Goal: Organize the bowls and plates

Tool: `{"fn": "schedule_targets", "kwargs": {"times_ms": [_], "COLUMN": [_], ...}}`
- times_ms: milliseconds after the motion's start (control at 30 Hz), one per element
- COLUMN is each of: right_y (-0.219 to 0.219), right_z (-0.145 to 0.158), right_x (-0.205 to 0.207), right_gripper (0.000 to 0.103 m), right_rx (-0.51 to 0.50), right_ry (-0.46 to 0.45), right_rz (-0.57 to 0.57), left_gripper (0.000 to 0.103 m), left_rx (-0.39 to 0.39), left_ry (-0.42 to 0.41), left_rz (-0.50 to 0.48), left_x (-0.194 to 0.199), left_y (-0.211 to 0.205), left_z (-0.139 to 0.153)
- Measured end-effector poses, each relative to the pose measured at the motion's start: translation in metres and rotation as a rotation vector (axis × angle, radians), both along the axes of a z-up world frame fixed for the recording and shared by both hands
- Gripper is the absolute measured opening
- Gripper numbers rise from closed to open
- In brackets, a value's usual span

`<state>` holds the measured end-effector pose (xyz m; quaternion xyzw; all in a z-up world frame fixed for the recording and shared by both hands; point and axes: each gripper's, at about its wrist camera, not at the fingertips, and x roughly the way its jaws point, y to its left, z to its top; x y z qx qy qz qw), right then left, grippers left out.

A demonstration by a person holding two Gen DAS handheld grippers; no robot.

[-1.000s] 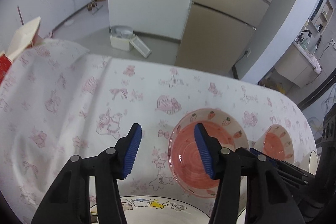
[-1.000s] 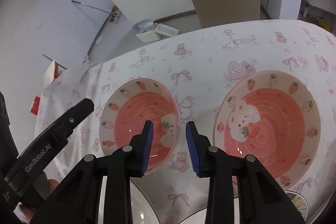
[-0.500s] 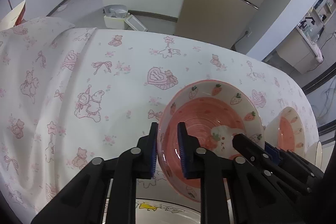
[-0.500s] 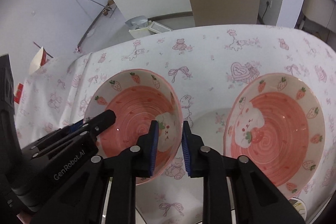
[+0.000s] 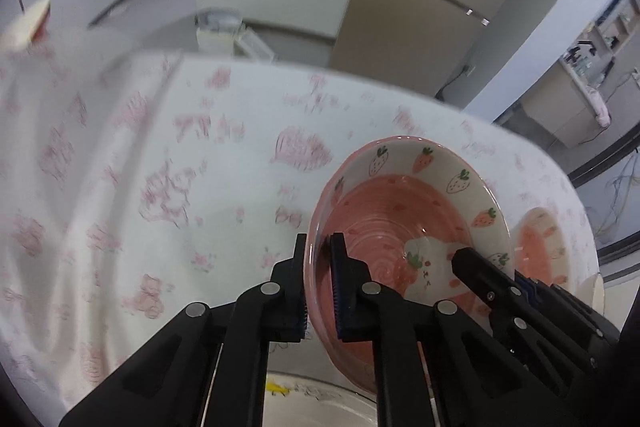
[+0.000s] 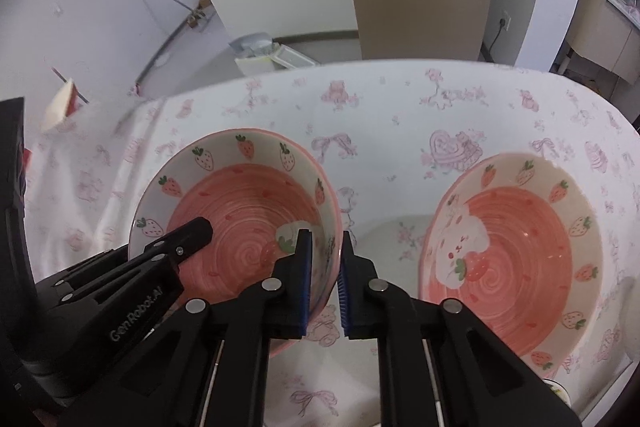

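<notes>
Pink-printed tablecloth (image 6: 400, 99) underneath; both grippers, left gripper (image 5: 320, 283) and right gripper (image 6: 323, 279), are pinching opposite rims of the pink strawberry ceramic bowl (image 6: 240, 211) (probably for stacking).

— How many bowls? 
— Two: one strawberry bowl (image 6: 240, 203) and a second bowl (image 6: 516, 247) beside it.
— Plates?
— One plate (image 5: 320, 403), only its edge showing.
— Tongs?
— Two: left tongs (image 5: 319, 287), right tongs (image 6: 323, 277).
</notes>
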<state>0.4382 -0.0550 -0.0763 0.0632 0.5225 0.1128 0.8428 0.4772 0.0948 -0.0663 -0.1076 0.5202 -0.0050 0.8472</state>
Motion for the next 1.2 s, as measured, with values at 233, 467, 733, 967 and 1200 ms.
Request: {"fn": "schedule_targets", "kwargs": {"times_ms": [233,467,733,967,1200], "right_y": [-0.032,-0.086,-0.134,-0.151,-0.147], "right_z": [0.074,0.122,0.094,0.049,0.027], "right_x": [-0.026,-0.046,-0.045,-0.028,-0.02], "right_gripper": [0.011,0.012,0.012,0.012,0.012], "right_rx": [0.075,0.063,0.042,0.029,-0.051], "right_ry": [-0.102,-0.19,-0.17,-0.091,-0.062], "right_rz": [-0.018,-0.066,-0.114,-0.137,-0.13], "left_gripper": [0.01,0.01,0.01,0.011,0.011], "left_rx": [-0.029,0.006,0.062,0.1,0.162], "left_ry": [-0.158,-0.214,-0.179,-0.139,-0.153], "left_rz": [-0.065,-0.149,-0.209,-0.254,-0.274], "left_x": [-0.031,-0.039,-0.033,-0.022,-0.016], "left_y": [-0.025,-0.083,-0.141,-0.159,-0.167], "left_z": [0.07,0.12,0.097,0.044,0.026]}}
